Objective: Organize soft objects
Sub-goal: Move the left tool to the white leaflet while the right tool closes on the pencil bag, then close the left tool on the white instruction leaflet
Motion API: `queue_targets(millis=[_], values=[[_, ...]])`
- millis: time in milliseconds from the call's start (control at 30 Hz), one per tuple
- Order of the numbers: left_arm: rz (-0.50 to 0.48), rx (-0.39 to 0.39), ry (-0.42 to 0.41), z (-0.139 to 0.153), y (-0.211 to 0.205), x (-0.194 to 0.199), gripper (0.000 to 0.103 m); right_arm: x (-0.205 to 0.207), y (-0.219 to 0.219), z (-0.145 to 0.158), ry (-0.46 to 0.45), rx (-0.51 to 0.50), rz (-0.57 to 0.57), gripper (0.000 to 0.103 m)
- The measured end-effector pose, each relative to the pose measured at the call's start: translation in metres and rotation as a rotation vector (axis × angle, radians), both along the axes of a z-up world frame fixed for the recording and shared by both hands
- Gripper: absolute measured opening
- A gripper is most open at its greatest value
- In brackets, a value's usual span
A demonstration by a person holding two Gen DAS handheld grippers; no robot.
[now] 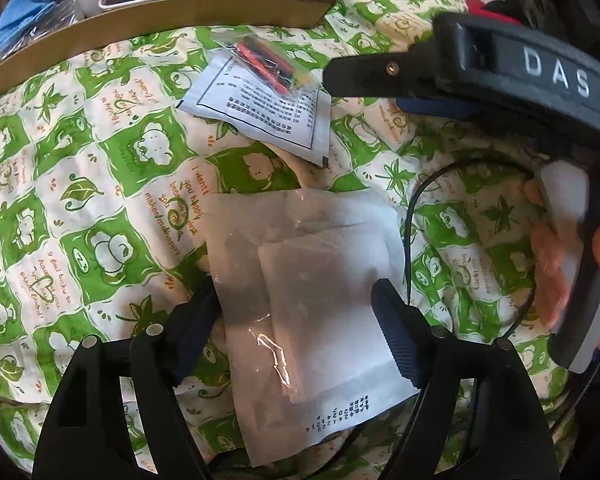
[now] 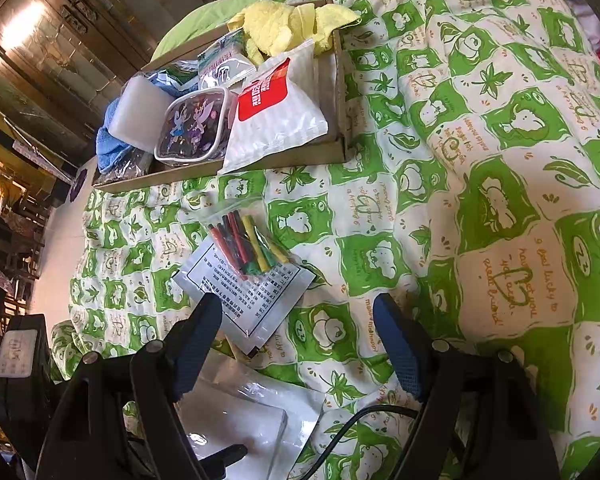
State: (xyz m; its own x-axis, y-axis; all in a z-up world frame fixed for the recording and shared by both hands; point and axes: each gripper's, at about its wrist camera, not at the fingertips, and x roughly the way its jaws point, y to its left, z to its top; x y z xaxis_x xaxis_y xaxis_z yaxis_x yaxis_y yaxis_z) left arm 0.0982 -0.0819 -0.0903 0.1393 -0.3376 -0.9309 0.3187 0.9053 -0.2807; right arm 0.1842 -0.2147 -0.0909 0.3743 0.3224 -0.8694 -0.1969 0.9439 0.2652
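While the left gripper (image 1: 296,312) hangs open over a clear pouch (image 1: 300,300) lying flat on the green quilt (image 1: 100,200), the right gripper (image 2: 300,340) stands open above a printed packet (image 2: 248,300), a bag of tubes (image 2: 248,244) on it, near the box (image 2: 332,80).

Open quilt (image 2: 480,168) lies from twelve to three o'clock of the right gripper (image 2: 300,344). The cardboard tray (image 2: 260,166) blocks eleven o'clock; the printed sachet (image 2: 246,296) and tube bag (image 2: 246,246) crowd straight ahead.
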Motion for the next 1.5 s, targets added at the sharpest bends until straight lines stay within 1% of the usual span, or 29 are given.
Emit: queue_targets(millis=[133,200,267,333,367,433,533,600,633,667,700,767,867,900,1000,1067,1133,1200,1333,1367,1433,1500], values=[[0.048,-0.021,-0.011,0.002,0.012,0.003,0.077,0.000,0.002,0.002,0.009,0.003,-0.001,0.078],[0.111,-0.037,-0.053,0.011,0.022,0.008,0.077,0.003,0.006,0.008,0.017,0.012,0.018,0.078],[0.166,-0.061,-0.090,0.019,0.034,0.012,0.077,0.007,0.014,0.016,0.017,-0.002,0.049,0.078],[0.208,-0.072,-0.106,0.022,0.043,0.016,0.077,0.019,0.025,0.022,0.033,-0.012,0.085,0.078],[0.226,-0.077,-0.101,0.020,0.046,0.017,0.077,0.026,0.029,0.022,0.044,-0.014,0.098,0.077],[0.239,-0.086,-0.084,0.017,0.048,0.018,0.077,0.040,0.040,0.014,0.077,-0.048,0.119,0.075],[0.236,-0.081,-0.085,0.017,0.051,0.017,0.077,0.053,0.052,-0.004,0.116,-0.081,0.148,0.068],[0.233,-0.085,-0.086,0.018,0.054,0.018,0.077,0.056,0.054,-0.016,0.153,-0.088,0.157,0.045],[0.232,-0.086,-0.080,0.017,0.055,0.019,0.077,0.055,0.053,-0.019,0.153,-0.091,0.159,0.041],[0.232,-0.085,-0.072,0.016,0.055,0.019,0.077,0.054,0.051,-0.019,0.142,-0.094,0.160,0.031],[0.233,-0.083,-0.067,0.016,0.057,0.016,0.077,0.052,0.048,-0.017,0.134,-0.093,0.155,0.018],[0.236,-0.065,-0.074,0.019,0.055,0.021,0.077,0.051,0.039,-0.012,0.121,-0.086,0.133,0.017],[0.251,-0.015,-0.118,0.029,0.043,0.033,0.077,0.048,0.025,-0.002,0.070,-0.135,0.086,0.017],[0.263,-0.009,-0.124,0.031,0.041,0.036,0.077,0.047,0.020,-0.001,0.056,-0.140,0.070,0.017],[0.344,-0.016,-0.128,0.034,0.034,0.053,0.077,0.047,0.006,0.000,0.054,-0.114,0.030,0.017],[0.414,0.006,-0.125,0.029,0.026,0.066,0.077,0.047,-0.004,0.000,0.048,-0.097,0.004,0.018],[0.455,0.024,-0.116,0.023,0.015,0.077,0.077,0.046,-0.015,0.005,0.033,-0.084,-0.013,0.018],[0.478,0.073,-0.116,0.015,0.002,0.086,0.077,0.046,-0.024,0.010,0.021,-0.067,-0.026,0.018],[0.522,0.137,-0.112,0.001,-0.014,0.096,0.077,0.050,-0.041,0.015,0.012,-0.041,-0.051,0.018],[0.529,0.147,-0.112,-0.002,-0.016,0.099,0.077,0.050,-0.045,0.014,0.019,-0.030,-0.055,0.018],[0.539,0.157,-0.122,-0.005,-0.018,0.104,0.081,0.053,-0.054,0.014,0.032,-0.014,-0.062,0.018],[0.536,0.166,-0.126,-0.009,-0.020,0.109,0.082,0.053,-0.058,0.012,0.036,-0.009,-0.062,0.018]])
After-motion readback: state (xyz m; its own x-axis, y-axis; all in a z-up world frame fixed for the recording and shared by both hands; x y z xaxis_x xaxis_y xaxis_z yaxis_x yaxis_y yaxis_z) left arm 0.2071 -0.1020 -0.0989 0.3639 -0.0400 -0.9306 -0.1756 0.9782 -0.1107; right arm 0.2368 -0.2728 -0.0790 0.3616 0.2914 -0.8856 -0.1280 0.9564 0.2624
